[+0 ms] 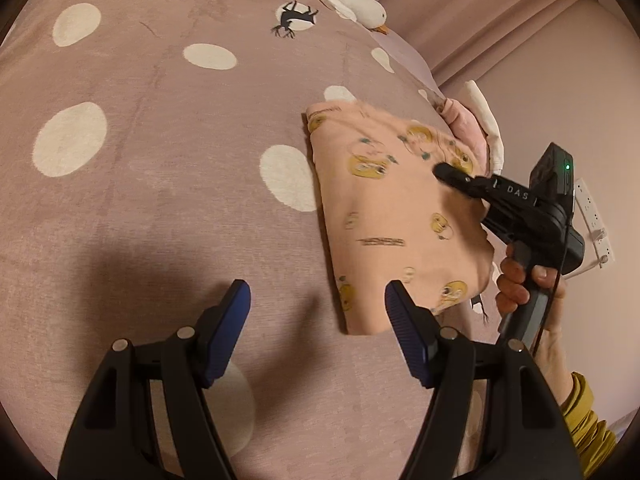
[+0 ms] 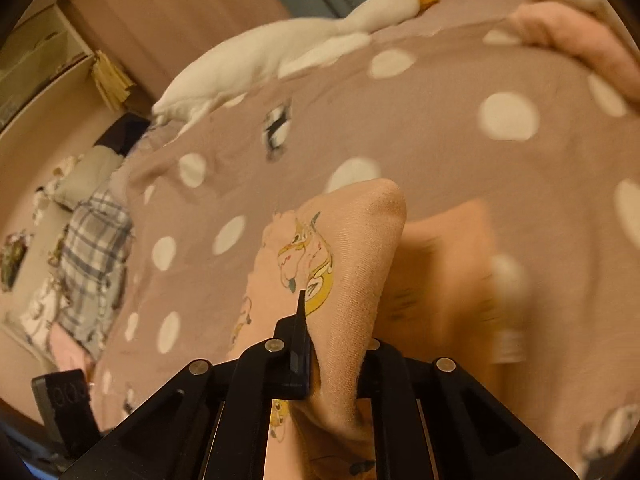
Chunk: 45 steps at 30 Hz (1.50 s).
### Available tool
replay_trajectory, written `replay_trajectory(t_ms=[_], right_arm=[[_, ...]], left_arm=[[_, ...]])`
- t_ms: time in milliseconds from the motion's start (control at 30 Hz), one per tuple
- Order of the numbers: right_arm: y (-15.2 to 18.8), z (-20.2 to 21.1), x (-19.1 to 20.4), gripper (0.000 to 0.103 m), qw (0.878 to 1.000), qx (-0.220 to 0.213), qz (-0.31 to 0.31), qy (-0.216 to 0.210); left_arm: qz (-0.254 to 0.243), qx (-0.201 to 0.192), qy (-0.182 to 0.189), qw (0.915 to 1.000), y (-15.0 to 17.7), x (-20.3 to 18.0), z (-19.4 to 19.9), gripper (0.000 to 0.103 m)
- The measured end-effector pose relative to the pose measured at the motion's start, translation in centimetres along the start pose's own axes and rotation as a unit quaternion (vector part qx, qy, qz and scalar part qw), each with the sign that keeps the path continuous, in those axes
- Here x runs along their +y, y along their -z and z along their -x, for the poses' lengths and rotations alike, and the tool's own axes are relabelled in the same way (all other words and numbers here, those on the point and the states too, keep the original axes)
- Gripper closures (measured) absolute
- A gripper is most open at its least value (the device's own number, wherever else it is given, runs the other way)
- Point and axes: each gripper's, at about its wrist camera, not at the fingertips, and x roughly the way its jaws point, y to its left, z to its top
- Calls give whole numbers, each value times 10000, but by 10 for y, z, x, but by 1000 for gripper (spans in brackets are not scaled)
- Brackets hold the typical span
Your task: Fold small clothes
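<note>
Your left tongs (image 1: 318, 304) are hanging wide open over the bed (image 1: 160, 160), blue pads parted, nothing between them. The right-hand pad is sitting just beside the near edge of the pink garment (image 1: 384, 216), but not touching it as far as the view is showing.

The pink garment, printed with yellow cartoon faces, is lying partly folded on the mauve polka-dot bedcover, toward the right side of the left wrist view. Its left edge is running straight, and the near corner is pointing down toward your left tongs.

Your right tongs (image 2: 320, 340) are clamping a raised fold of that same pink garment (image 2: 352, 264); the fabric is standing up in a peak between the closed fingers, with the rest of it blurred beneath. In the left wrist view your right tongs (image 1: 448, 170) are reaching in from the right, tip resting over the garment's far half, with your right hand (image 1: 528, 292) wrapping the handle.

A white goose plush (image 2: 256, 60) is lying along the far edge of the bed. A bundle of pink and white cloth (image 1: 476, 128) is sitting just beyond the garment at the bed's right edge. Plaid fabric (image 2: 94, 256) is lying off the bed's left side.
</note>
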Motion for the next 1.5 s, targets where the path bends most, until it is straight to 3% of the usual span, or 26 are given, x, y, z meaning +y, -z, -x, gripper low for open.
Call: replay_trajectory(t_ms=[133,400,533,733,933,1167,1500], right_arm=[[7,-6,-28,93,9994,225,-119,251],[12,-16,-50,93,9977,314,-606,-17],[12,-11,-57,85,9966,331,-750,-55],[15,33,-66,74,9960,-393,-750,284],[32,61,-48,75,9978,-654,-80,6],[58,55,-25,80,9978,-335,441,-374],[79,14,-29,81,9974,414,556,185]], left_arm=[[-135,90,30,9999,-4,-13,-10,33],[-594,193,-18,9980,-15,-50,-32,33],[-857,198,-31,9961,-22,-70,-44,33],[-1303,221,-174,9911,-26,-94,-66,33],[-1644,294,-384,9852,-24,-101,-86,36],[-1949,340,-701,9777,-20,-101,-98,49],[-1893,446,-651,9787,-19,-95,-105,50]])
